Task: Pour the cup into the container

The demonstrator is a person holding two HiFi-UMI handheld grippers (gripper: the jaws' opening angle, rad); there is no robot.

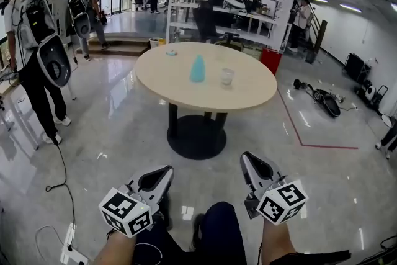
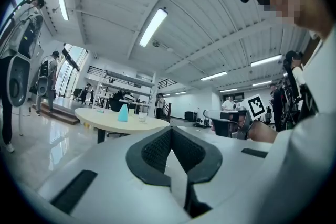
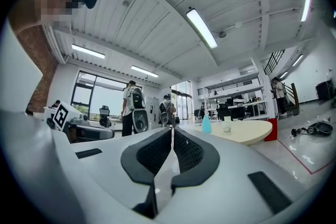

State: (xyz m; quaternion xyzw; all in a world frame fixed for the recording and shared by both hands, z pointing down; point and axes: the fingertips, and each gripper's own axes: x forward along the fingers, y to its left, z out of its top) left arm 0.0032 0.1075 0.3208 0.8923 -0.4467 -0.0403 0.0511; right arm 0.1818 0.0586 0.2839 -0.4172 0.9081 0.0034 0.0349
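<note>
Head view, left gripper (image 1: 159, 175) and right gripper (image 1: 252, 164) held low over the legs (image 1: 217, 229), pointing forward, both jaws pressed together on nothing, cup (image 1: 227, 76) near blue container (image 1: 197, 69) on round table (image 1: 251, 95) well ahead

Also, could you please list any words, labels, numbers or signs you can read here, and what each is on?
None can be read.
The left gripper and right gripper carry only black-and-white square markers, no letters.
The blue vessel and clear glass on the table show no legible label.
</note>
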